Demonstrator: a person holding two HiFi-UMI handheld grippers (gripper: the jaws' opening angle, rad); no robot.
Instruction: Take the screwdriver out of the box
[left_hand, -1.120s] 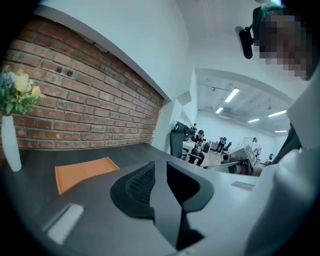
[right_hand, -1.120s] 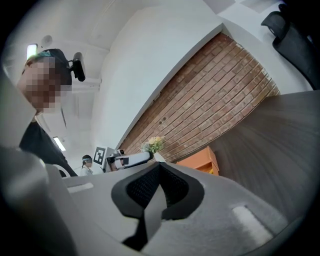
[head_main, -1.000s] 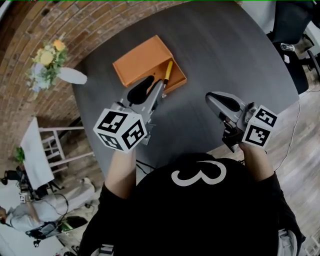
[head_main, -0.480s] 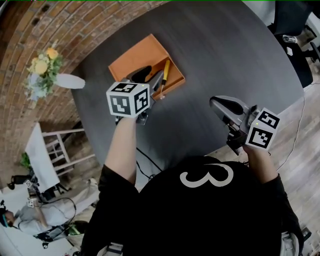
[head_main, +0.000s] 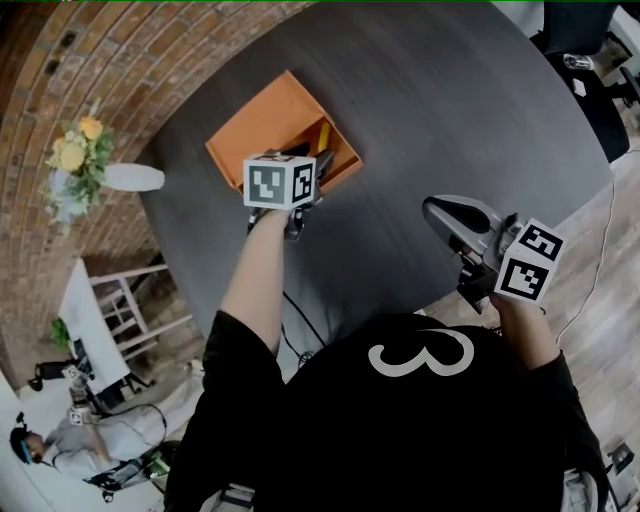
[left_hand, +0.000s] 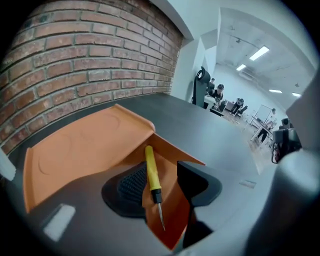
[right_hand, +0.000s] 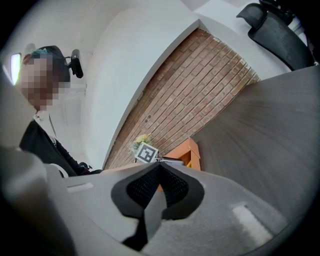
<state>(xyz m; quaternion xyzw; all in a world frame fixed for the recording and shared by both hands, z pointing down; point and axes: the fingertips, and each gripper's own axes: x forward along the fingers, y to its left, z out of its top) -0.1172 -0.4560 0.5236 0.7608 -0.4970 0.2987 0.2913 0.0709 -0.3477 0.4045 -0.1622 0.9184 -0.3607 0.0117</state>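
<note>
Head view: left arm (head_main: 255, 270) stretched long over the dark worktop (head_main: 450, 100). Left claw (head_main: 308, 165) dipped nose-down into the orange box (head_main: 255, 130), marker cube (head_main: 280, 182) on top. Fingertips mostly covered by that cube, hard to make out here. Only a yellow stretch of the screwdriver (head_main: 323, 133) showing, inside the box along its right wall, just past the cube; tip end covered. Right arm (head_main: 525, 320) bent and kept close to the body. Right claw (head_main: 435, 210) well apart from the box, off to its right near the worktop's edge, pointing about level.

Left gripper view: claw spread wide, having just been opening, pads (left_hand: 131, 184) pressing on nothing. Screwdriver lying between the two pads on the box floor, next to the box's right-hand wall. Long axis running along the claw's own line: yellow handle toward the box's far wall, black collar and bare metal tip toward the camera. Near end of the box covered by the claw's grey body.

Right gripper view: claw closed, pads together at the tips, holding nothing. Box small beyond the pad tips, partly covered by them, the left claw's marker cube just beside it. Screwdriver too small to tell from here.
</note>
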